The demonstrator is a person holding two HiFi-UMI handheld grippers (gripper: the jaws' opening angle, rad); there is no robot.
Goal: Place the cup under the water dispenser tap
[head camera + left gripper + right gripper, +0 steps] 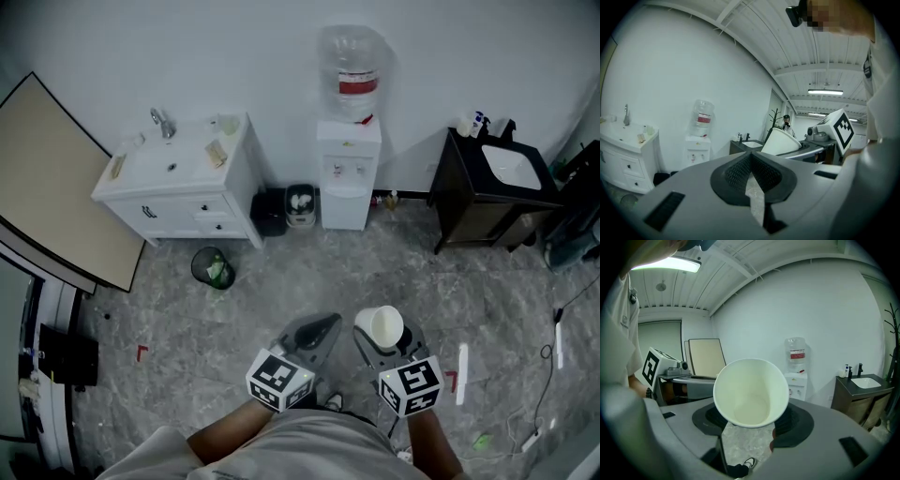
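Note:
A white paper cup [384, 325] lies tilted between the jaws of my right gripper [382, 340], which is shut on it. In the right gripper view the empty cup [750, 392] has its mouth turned toward the camera. The white water dispenser [348, 178], with a clear bottle [353, 58] on top, stands against the far wall, well beyond both grippers. It also shows small and distant behind the cup as the dispenser [797, 380]. My left gripper [317, 333] hangs beside the right one, shut and holding nothing; its own view shows the gripper [750, 160] with the tips together.
A white sink cabinet [178, 178] stands left of the dispenser, a dark sink cabinet [487, 192] to its right. Two small black bins [286, 208] sit at the dispenser's left foot. A green-lined waste basket [213, 267] stands on the grey floor. A large board [56, 178] leans at the far left.

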